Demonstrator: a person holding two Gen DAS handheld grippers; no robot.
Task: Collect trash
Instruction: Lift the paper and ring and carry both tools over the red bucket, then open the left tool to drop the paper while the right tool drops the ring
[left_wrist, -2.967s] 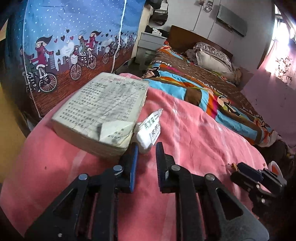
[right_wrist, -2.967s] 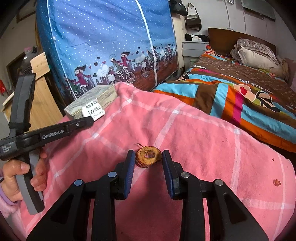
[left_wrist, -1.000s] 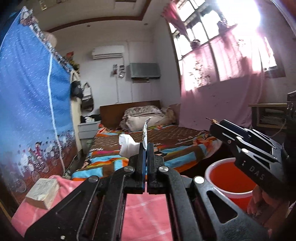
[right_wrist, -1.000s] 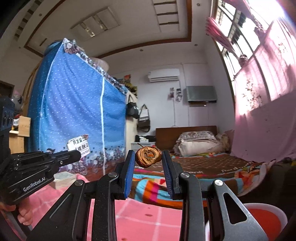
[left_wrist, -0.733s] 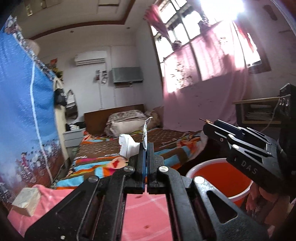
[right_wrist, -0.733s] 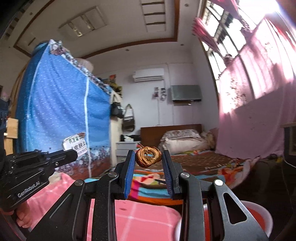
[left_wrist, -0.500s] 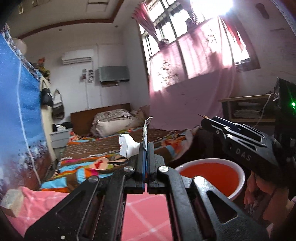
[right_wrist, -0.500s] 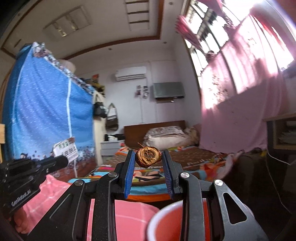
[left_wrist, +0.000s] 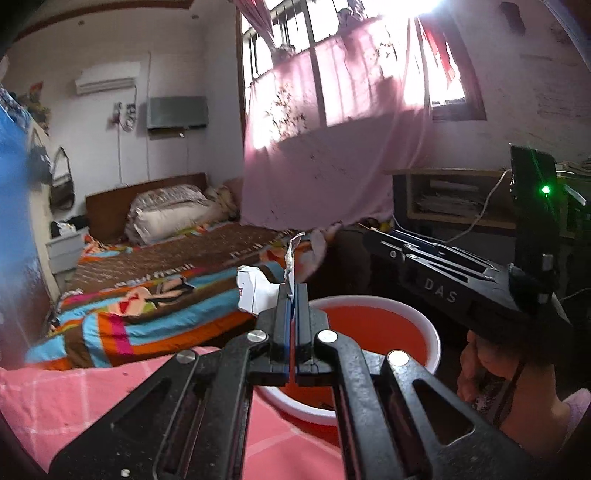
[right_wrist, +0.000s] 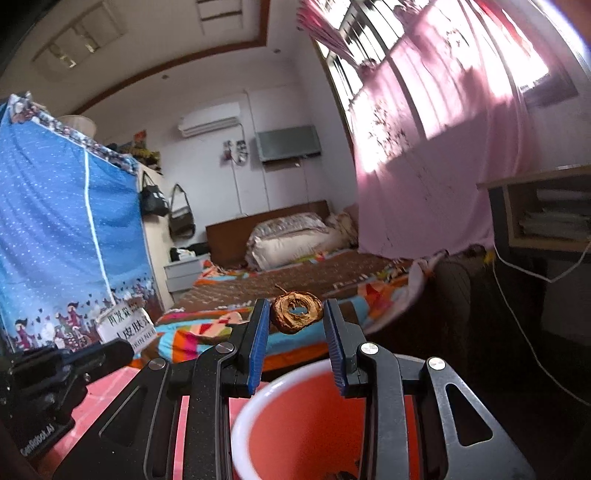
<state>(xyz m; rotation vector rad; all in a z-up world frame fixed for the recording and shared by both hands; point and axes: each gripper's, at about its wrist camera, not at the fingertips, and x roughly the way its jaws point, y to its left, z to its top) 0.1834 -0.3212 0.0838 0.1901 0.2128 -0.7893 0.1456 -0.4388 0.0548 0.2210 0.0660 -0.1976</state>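
left gripper (left_wrist: 292, 291) clamped on white wrapper (left_wrist: 258, 291), frame centre, above red bucket (left_wrist: 424, 332) rim | right gripper (right_wrist: 297, 325) pinching brown fruit core (right_wrist: 295, 312), centre frame, over the bucket, lower centre

Red bucket (right_wrist: 295, 424) mouth lies open below both tools.

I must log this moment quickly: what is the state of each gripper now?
Left gripper: closed on a white paper wrapper.
Right gripper: closed on a brown dried fruit ring, above the red bucket.
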